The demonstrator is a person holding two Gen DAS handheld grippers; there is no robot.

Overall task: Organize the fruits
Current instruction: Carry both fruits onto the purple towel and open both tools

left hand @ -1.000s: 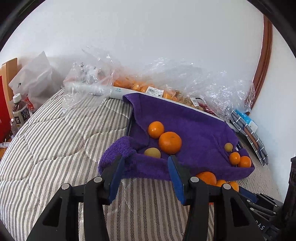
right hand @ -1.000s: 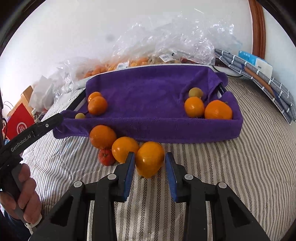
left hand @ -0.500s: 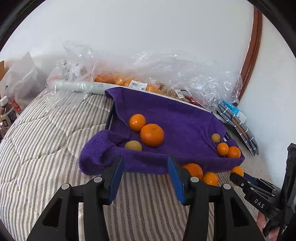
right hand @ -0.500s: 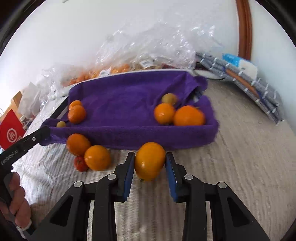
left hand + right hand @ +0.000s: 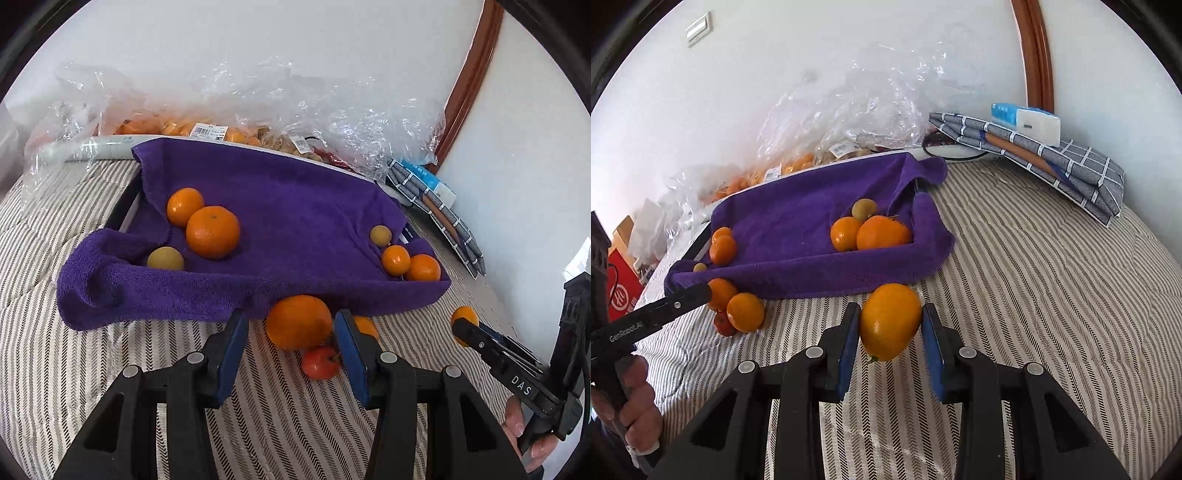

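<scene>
- The right gripper (image 5: 890, 328) is clenched on a yellow-orange fruit (image 5: 889, 320), blue pads pressing its two sides. The fruit is egg-shaped; its long axis runs roughly up and down, tilted a little, with the small stem nub at the lower end.
- The held fruit hangs above the striped bedcover (image 5: 1052, 295), just in front of the near edge of the purple towel (image 5: 798, 225).
- The left gripper (image 5: 291, 332) is released, its jaws spread wide around a large round orange (image 5: 298, 320) that lies on the cover against the towel's front fold; neither pad clearly touches it.
- A small glossy red fruit (image 5: 320, 362) sits just beside that orange, close to the right pad, and another orange (image 5: 365, 325) lies partly hidden behind that pad.
- The towel is fluffy terry draped over a shallow tray; its rolled edges form soft walls.
- Inside at the left end: two smooth oranges (image 5: 212, 232) touching, and a dull yellow-green round fruit (image 5: 165, 258) near the front fold.
- At the right end: a small yellow-green fruit (image 5: 380, 235) and two small oranges (image 5: 396, 260) packed into the corner.
- The towel's middle is open purple pile.
- Crinkled clear plastic bags (image 5: 295, 107) of fruit line the wall behind; folded checked cloth (image 5: 1052, 158) lies in the far right corner.
- The quilted cover to the right of the tray is open.
</scene>
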